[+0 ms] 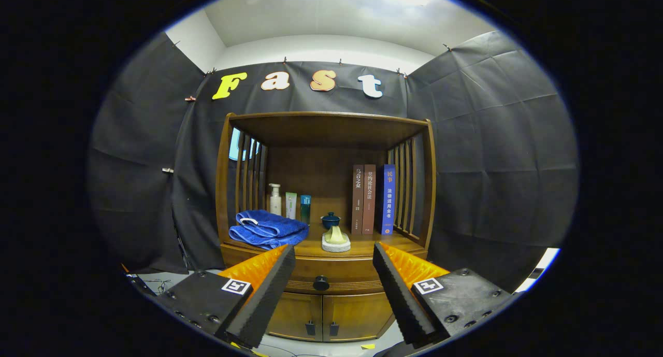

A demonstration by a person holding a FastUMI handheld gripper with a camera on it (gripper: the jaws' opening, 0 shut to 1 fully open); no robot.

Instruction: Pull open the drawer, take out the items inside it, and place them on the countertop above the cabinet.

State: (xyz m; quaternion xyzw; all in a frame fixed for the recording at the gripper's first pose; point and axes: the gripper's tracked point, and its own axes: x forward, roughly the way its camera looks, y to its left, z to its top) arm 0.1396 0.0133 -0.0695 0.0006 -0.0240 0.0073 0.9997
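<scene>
I see the drawer (321, 276) closed flush in the front of the wooden cabinet (326, 315), just under the desk (362, 248) and above the two small doors (323, 315). Its round dark knob (321, 283) sits in the middle of the drawer front, between my two fingers and a little beyond their tips.

On the desk there are a folded blue towel (267, 229), a small dark lidded cup (330, 220) and a pale soft thing on a round white pad (335, 239); bottles (290, 204) and books (373, 199) stand at the back. What the drawer holds I cannot see. So this scene fits two cases: the things are inside the shut drawer, or they lie already on the desk and the drawer is pushed back.

I judge the drawer to be stiff wood, rather heavy, sliding straight out. The knob is the only good place to take hold; it is small, round and probably smooth, so it could slip if the fingers close off-centre.

The tool (334, 256) stands wide apart, much wider than the knob. It holds nothing and touches nothing; it hangs in the air in front of the cabinet, well short of the drawer front.
</scene>
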